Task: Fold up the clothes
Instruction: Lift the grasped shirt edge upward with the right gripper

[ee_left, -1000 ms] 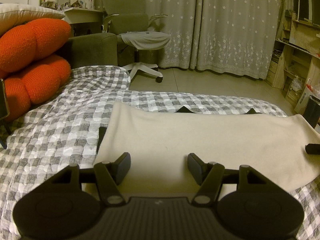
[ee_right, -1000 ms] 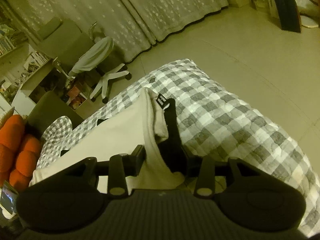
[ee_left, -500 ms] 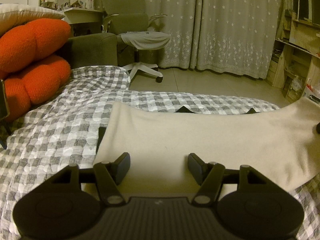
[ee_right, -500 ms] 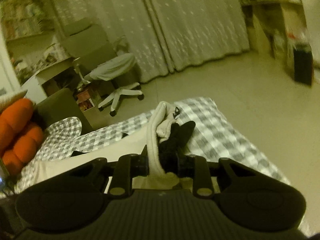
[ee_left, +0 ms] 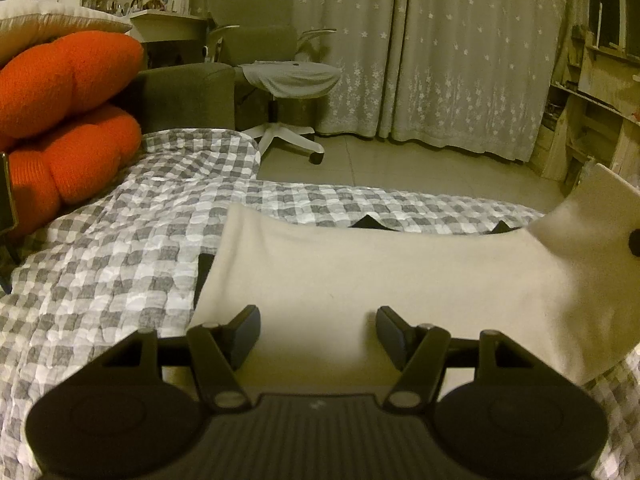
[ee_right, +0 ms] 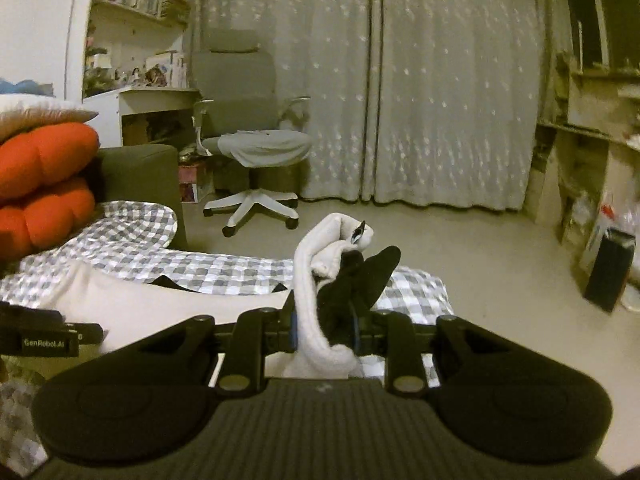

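Observation:
A cream garment [ee_left: 384,272] with black trim lies spread on the checked bedspread [ee_left: 120,248]. My left gripper [ee_left: 318,330] hovers open over its near edge, nothing between the fingers. The garment's right end [ee_left: 584,216] is lifted off the bed. In the right wrist view my right gripper [ee_right: 324,330] is shut on the bunched cream and black edge of the garment [ee_right: 320,280], which stands up between the fingers. The rest of the garment [ee_right: 160,304] trails to the left over the bed. The left gripper's body [ee_right: 44,340] shows at the left edge.
Orange cushions [ee_left: 60,120] are stacked at the bed's left. An office chair [ee_left: 280,68] with cloth on its seat stands before star-patterned curtains [ee_left: 460,52]. Wooden shelves [ee_left: 592,100] line the right wall. A black bag [ee_right: 608,272] sits on the tiled floor.
My right gripper has risen and levelled out with the garment's right end, lifting that end off the bed. My left gripper has stayed open in place.

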`<state>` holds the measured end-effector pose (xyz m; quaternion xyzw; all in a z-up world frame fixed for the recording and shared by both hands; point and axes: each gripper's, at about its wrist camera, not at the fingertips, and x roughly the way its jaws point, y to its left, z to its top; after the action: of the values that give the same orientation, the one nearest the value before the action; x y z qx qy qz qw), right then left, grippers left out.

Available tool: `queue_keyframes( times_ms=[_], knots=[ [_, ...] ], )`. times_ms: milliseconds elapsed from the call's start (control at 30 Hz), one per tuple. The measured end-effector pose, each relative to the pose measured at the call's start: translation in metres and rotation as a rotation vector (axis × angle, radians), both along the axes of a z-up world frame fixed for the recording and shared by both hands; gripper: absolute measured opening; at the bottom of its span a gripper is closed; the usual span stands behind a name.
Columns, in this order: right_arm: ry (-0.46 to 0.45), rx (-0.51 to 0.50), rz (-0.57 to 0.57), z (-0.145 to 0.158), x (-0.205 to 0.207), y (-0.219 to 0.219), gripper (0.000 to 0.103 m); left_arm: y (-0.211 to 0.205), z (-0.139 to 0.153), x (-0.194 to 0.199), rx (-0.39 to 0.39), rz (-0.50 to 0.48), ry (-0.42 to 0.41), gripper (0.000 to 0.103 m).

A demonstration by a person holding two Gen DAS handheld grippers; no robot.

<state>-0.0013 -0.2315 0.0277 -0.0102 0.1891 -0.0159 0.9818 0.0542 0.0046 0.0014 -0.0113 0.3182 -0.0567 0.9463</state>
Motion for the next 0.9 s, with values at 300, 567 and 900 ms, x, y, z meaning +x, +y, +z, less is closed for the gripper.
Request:
queue_keyframes(
  times_ms=[300,567,900],
  knots=[
    [-0.028,-0.069,0.001,-0.001,0.001,0.021,0.027,0.012,0.005,0.001,-0.056,0.011,0.007,0.066],
    [-0.039,-0.075,0.005,0.001,0.002,0.032,0.026,0.005,-0.001,0.003,-0.003,-0.031,0.033,0.070],
    [-0.043,-0.076,0.010,0.003,0.003,0.045,0.026,0.021,0.007,0.007,-0.092,0.003,0.042,0.070]
  ],
)
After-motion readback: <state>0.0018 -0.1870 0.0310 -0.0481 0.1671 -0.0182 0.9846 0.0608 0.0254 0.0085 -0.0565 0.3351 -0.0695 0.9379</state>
